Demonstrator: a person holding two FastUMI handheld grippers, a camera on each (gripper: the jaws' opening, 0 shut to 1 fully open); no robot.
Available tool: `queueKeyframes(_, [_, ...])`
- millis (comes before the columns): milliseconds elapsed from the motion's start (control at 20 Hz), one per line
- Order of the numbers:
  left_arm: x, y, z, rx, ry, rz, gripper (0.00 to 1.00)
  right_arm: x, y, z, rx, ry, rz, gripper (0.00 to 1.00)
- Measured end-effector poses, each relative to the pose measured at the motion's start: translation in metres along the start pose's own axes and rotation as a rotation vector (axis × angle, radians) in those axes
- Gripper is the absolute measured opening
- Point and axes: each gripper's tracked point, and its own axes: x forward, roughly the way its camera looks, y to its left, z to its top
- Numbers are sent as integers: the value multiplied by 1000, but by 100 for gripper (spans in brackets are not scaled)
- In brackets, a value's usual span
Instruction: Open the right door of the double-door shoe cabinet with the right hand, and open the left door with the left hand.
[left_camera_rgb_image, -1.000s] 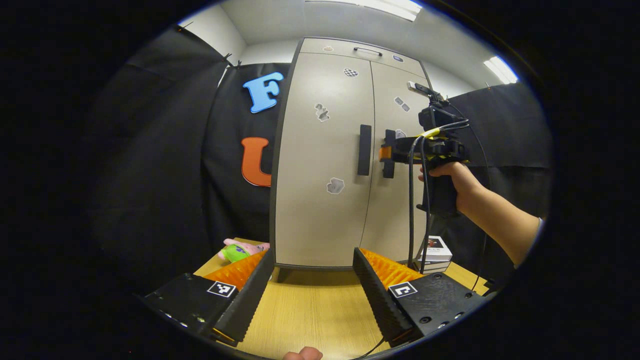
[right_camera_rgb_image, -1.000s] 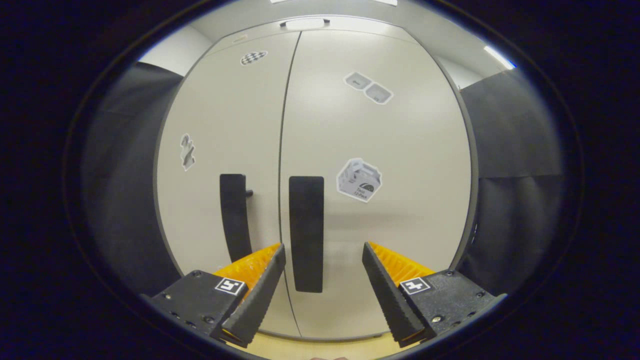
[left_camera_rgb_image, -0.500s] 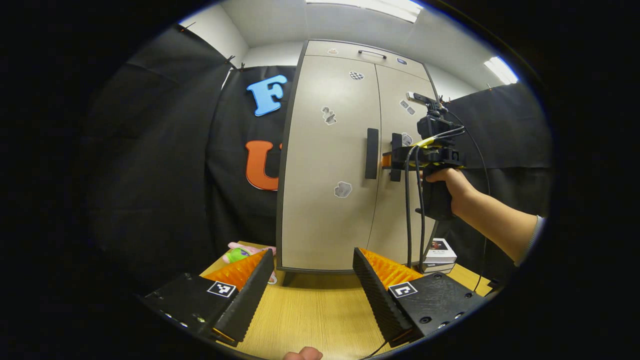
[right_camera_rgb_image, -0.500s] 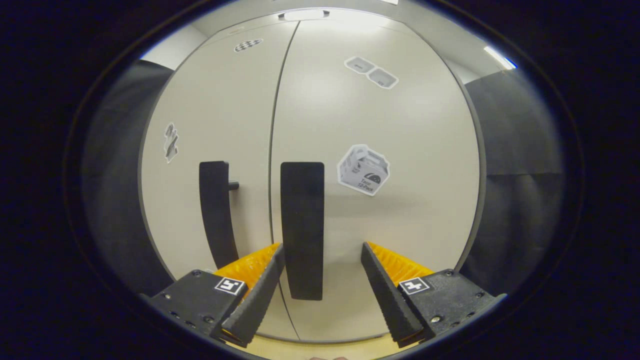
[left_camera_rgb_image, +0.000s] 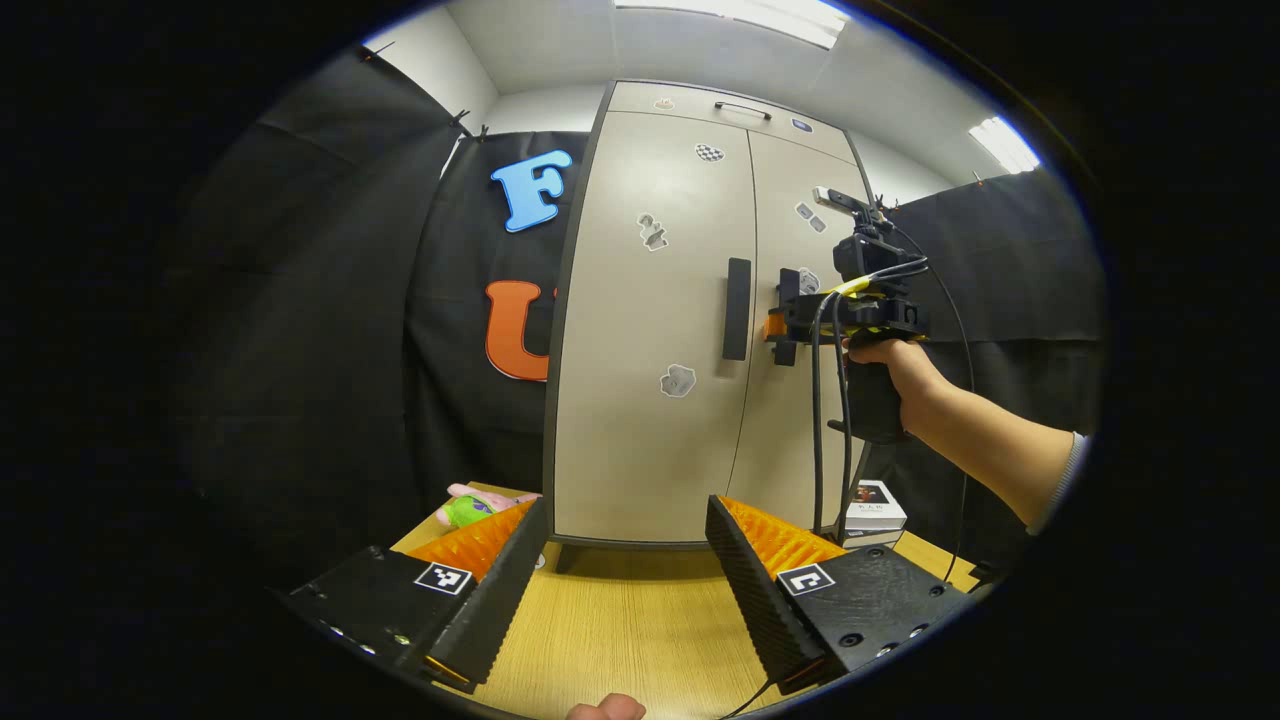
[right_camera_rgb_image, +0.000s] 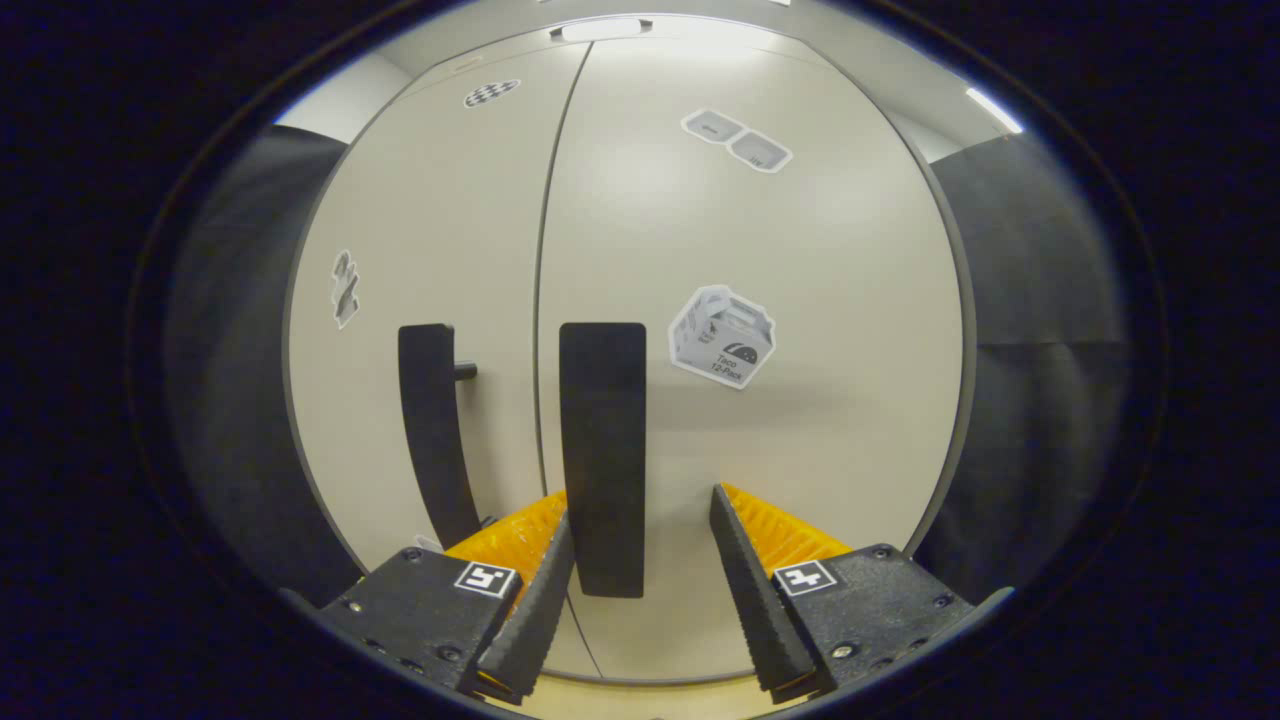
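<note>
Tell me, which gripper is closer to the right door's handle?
Right. The right gripper has the right door's handle between its open fingers. The left gripper is back over the table, away from the cabinet.

Ceiling light panels (left_camera_rgb_image: 745, 12) above and ahead of the left gripper are lighting the booth evenly and brightly. A soft sheen is spreading across the cabinet doors (right_camera_rgb_image: 760, 260). Fisheye distortion is bowing straight edges outward, and the rims are fading dim; focus is staying sharp.
</note>
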Motion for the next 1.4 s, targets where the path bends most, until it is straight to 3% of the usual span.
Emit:
queueKeyframes(100, [0, -1, -1, -1, 2, -1, 95, 0, 10, 0, 0, 1, 22, 63])
queueKeyframes(200, [-1, -3, -1, -1, 1, -3, 95, 2, 12, -2, -12, -1, 24, 41])
queueKeyframes(400, [-2, -3, -3, -3, 4, -3, 95, 2, 11, 1, -2, 8, 45, 23])
queueKeyframes(900, [-5, -9, 3, 14, -13, -13, 95, -23, 8, -2, -3, 31, 85, 21])
queueKeyframes(1400, [-11, -14, 11, 29, -41, -4, 95, -80, -12, -2, -8, 44, 135, 21])
